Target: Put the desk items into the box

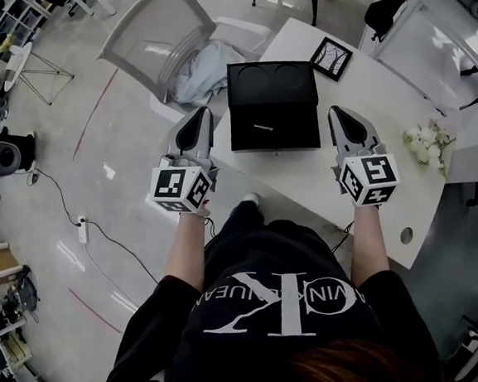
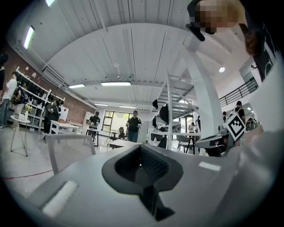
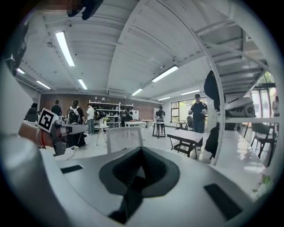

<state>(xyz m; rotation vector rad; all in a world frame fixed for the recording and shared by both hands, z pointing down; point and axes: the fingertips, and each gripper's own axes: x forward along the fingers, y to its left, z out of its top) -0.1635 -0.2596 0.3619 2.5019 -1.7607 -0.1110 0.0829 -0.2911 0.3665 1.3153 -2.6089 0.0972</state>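
In the head view a black box (image 1: 273,106) lies on the white desk (image 1: 306,179), and I cannot tell if it stands open. A small black picture frame (image 1: 331,58) rests behind it, and a bunch of white flowers (image 1: 427,145) lies at the desk's right edge. My left gripper (image 1: 201,114) is held off the desk's left edge beside the box, shut on nothing. My right gripper (image 1: 340,114) hovers over the desk to the right of the box, also shut and empty. Both gripper views look level across the room, showing only closed jaws: left gripper (image 2: 143,170), right gripper (image 3: 138,173).
A grey mesh chair (image 1: 157,33) with pale cloth (image 1: 201,70) on it stands against the desk's left side. The desk has a cable hole (image 1: 406,235) near its front right. A power strip (image 1: 83,231) and cable lie on the floor at left.
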